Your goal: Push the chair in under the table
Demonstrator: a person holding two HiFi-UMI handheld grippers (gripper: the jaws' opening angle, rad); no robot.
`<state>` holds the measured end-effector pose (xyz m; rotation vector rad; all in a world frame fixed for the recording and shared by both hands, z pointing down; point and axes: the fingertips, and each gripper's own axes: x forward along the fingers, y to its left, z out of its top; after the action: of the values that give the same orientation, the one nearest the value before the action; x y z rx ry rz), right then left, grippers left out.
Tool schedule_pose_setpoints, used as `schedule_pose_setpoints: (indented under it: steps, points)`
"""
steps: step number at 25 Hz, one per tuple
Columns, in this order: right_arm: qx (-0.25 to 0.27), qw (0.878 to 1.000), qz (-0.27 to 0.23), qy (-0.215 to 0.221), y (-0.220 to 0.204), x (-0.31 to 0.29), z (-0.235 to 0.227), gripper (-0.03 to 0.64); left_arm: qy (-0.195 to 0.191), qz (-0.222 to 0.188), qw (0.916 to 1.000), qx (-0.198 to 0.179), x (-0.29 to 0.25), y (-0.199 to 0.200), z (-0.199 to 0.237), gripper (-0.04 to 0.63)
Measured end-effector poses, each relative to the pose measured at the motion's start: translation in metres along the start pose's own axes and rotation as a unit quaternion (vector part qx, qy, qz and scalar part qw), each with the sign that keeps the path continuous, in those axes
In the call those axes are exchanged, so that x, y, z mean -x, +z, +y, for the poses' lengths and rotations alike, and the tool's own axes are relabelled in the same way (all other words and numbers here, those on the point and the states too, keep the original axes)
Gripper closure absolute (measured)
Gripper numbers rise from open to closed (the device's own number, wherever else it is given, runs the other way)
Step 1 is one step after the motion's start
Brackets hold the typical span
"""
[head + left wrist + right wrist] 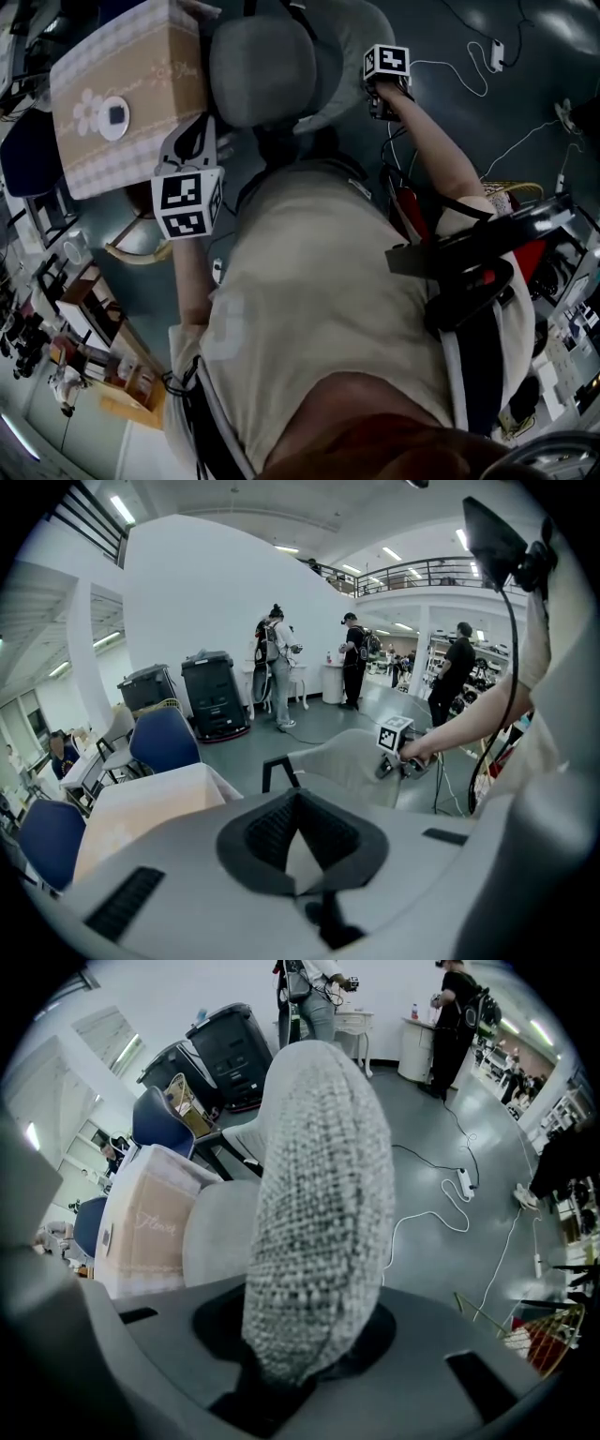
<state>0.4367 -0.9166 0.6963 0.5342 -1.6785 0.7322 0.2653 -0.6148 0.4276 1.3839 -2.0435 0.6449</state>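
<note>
The grey chair's seat (262,70) faces the table (122,94), which wears a beige patterned cloth. My right gripper (378,101) is at the right edge of the backrest (352,42). In the right gripper view the woven backrest (319,1176) fills the jaws of the right gripper (309,1335), which is shut on it, with the seat (220,1232) and table (141,1222) to the left. My left gripper (195,136) hovers between seat and table, shut with nothing held. The left gripper (298,801) looks toward the chair (342,761) and table (150,808).
White cables and a power strip (492,52) lie on the floor right of the chair. A wire basket (511,192) stands at right, low shelves (94,319) at left. Blue chairs (164,742), black bins (214,696) and standing people (277,667) are farther off.
</note>
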Motion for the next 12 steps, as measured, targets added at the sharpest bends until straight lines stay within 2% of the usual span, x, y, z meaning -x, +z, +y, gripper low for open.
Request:
schedule_pose_setpoints:
  steps: [4,9,12]
  points:
    - [0.002,1.0,-0.001,0.002,0.0038,-0.0025,0.0017,0.494,-0.002,-0.002,0.9999,-0.011,-0.0055,0.0041,-0.0025,0.588]
    - [0.001,1.0,-0.003,0.002,0.0059,-0.0013,-0.0025,0.494,-0.007,-0.009,0.9999,0.006,-0.0055,0.0065,-0.0069,0.588]
    - [-0.001,1.0,-0.002,0.003,0.0037,-0.0015,-0.002,0.494,-0.005,-0.003,1.0,-0.001,-0.0041,0.0034,-0.0063,0.588]
